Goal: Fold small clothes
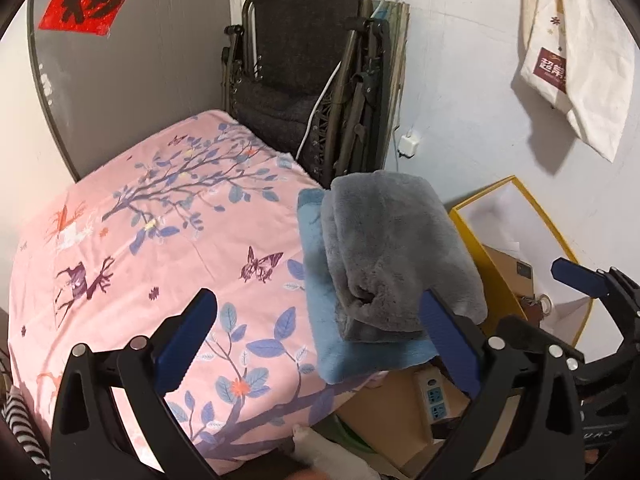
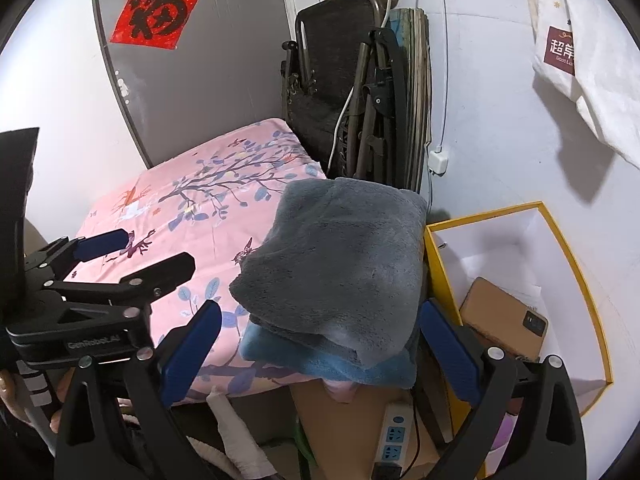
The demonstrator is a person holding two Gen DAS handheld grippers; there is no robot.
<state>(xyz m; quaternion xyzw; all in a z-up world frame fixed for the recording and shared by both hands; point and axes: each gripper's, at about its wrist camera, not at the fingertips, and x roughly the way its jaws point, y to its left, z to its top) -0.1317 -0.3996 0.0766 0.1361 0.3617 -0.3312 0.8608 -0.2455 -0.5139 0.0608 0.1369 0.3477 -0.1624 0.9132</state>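
A folded grey fleece garment [image 1: 394, 252] [image 2: 340, 256] lies on top of a folded blue one [image 1: 360, 356] [image 2: 336, 364], stacked at the right edge of the pink floral sheet [image 1: 160, 240] [image 2: 192, 200]. My left gripper [image 1: 320, 340] hovers open over the sheet's near edge, its right finger beside the stack, nothing between its blue pads. My right gripper [image 2: 320, 344] is open just short of the stack's near side, holding nothing. In the right wrist view the left gripper [image 2: 136, 254] shows at the left, jaws apart.
A folded dark recliner chair [image 1: 308, 76] [image 2: 344, 92] leans against the wall behind the sheet. A yellow-edged box [image 1: 516, 240] [image 2: 520, 292] sits to the right. Cardboard and a power strip [image 1: 434, 396] [image 2: 394, 436] lie below the stack. A white bag [image 1: 576, 60] hangs on the wall.
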